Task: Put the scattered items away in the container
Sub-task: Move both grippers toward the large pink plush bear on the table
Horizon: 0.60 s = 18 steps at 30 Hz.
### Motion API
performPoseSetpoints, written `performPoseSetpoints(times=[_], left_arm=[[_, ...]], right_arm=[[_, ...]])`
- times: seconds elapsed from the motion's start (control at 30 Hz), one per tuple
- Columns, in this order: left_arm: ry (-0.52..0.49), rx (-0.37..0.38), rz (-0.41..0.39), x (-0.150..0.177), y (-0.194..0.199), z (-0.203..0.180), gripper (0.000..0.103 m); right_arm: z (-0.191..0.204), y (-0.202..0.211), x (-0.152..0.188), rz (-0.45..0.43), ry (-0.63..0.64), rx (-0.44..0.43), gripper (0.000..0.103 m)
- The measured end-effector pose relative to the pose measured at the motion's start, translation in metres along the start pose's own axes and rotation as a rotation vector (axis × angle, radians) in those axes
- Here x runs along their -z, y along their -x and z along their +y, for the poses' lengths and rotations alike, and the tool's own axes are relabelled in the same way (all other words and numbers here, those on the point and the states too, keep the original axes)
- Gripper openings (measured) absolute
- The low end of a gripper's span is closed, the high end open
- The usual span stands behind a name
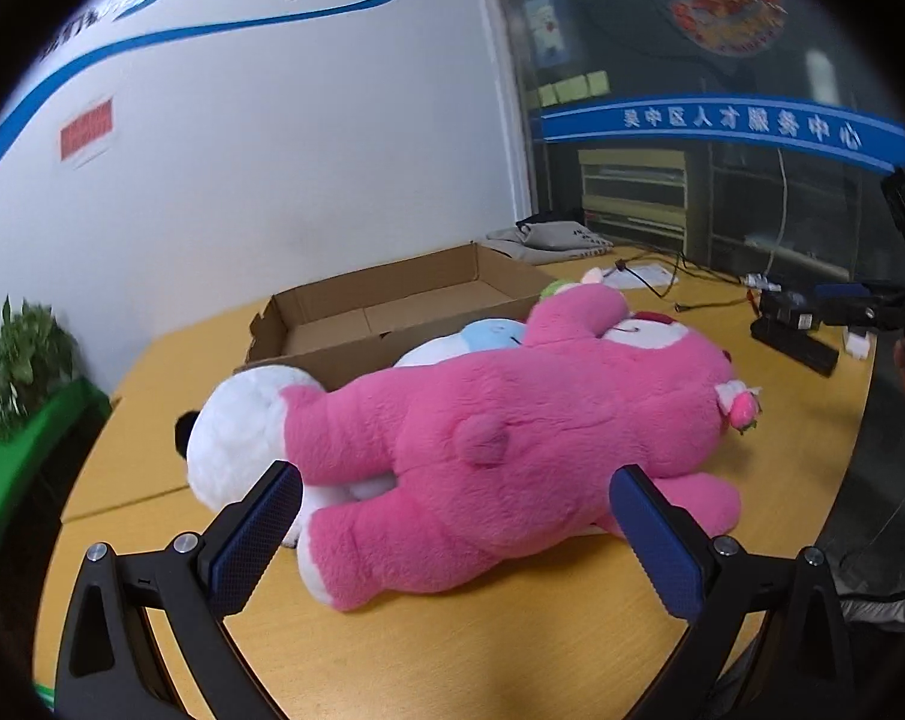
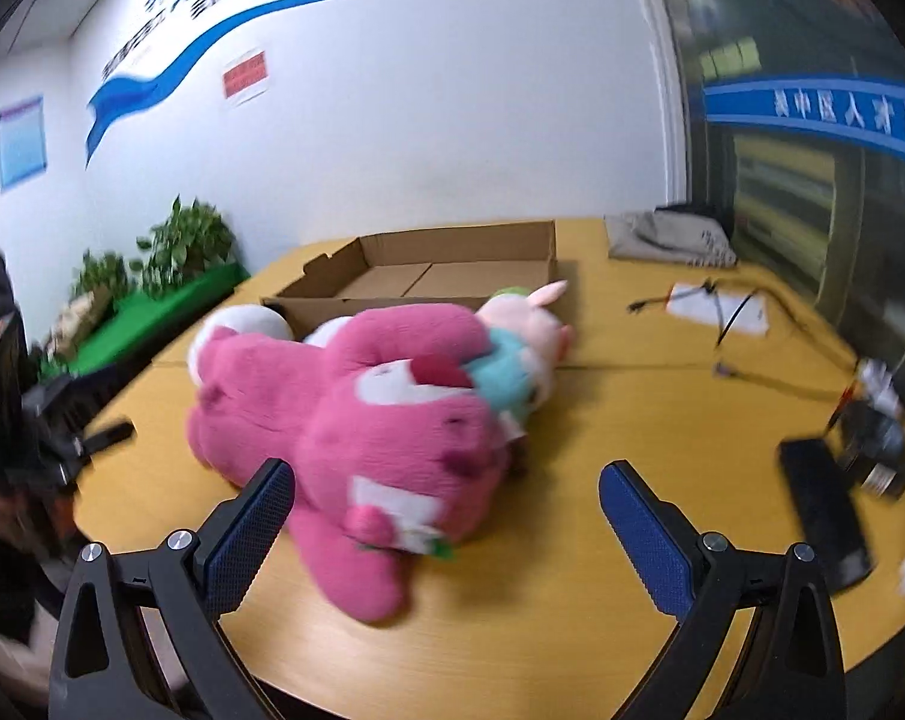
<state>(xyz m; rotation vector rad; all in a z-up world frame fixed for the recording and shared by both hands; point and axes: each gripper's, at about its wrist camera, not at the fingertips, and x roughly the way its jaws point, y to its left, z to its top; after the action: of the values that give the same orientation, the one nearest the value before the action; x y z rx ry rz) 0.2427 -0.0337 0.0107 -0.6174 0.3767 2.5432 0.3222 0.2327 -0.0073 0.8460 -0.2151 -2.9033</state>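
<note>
Holding both my left tool (image 1: 455, 531) and right tool (image 2: 446, 519) released, I flank the pink plush bear (image 1: 512, 438) on the desk (image 1: 512, 630) beside the cardboard box (image 1: 392, 312).

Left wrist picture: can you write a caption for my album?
Open left tool reaches for a big pink teddy lying beside an empty cardboard box.

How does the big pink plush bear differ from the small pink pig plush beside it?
The pink bear is much larger than the small pig. The bear is deep pink, with white patches; the pig is pale pink, with a light blue part. The bear lies closest to both open claws; the pig lies behind it, nearer the cardboard box. Both are soft toys resting on the yellow table, outside the box.
</note>
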Motion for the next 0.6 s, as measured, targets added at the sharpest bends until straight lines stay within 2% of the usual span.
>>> performPoseSetpoints(times=[0.1, 0.13, 0.3, 0.37, 0.6], left_arm=[[-0.018, 0.031, 0.012, -0.001, -0.004, -0.012, 0.102], [-0.048, 0.088, 0.006, -0.001, -0.005, -0.015, 0.102], [0.016, 0.171, 0.023, -0.004, -0.014, -0.019, 0.102], [0.060, 0.211, 0.038, -0.006, -0.018, -0.016, 0.102], [0.110, 0.194, 0.064, -0.009, -0.032, -0.010, 0.102]], right_arm=[[0.009, -0.013, 0.003, 0.025, -0.107, -0.015, 0.103], [0.010, -0.015, 0.004, 0.033, -0.119, -0.013, 0.103], [0.027, -0.023, 0.007, 0.078, -0.045, 0.110, 0.103], [0.027, -0.027, 0.005, 0.091, -0.034, 0.118, 0.103], [0.033, -0.042, 0.000, 0.106, 0.023, 0.123, 0.103]])
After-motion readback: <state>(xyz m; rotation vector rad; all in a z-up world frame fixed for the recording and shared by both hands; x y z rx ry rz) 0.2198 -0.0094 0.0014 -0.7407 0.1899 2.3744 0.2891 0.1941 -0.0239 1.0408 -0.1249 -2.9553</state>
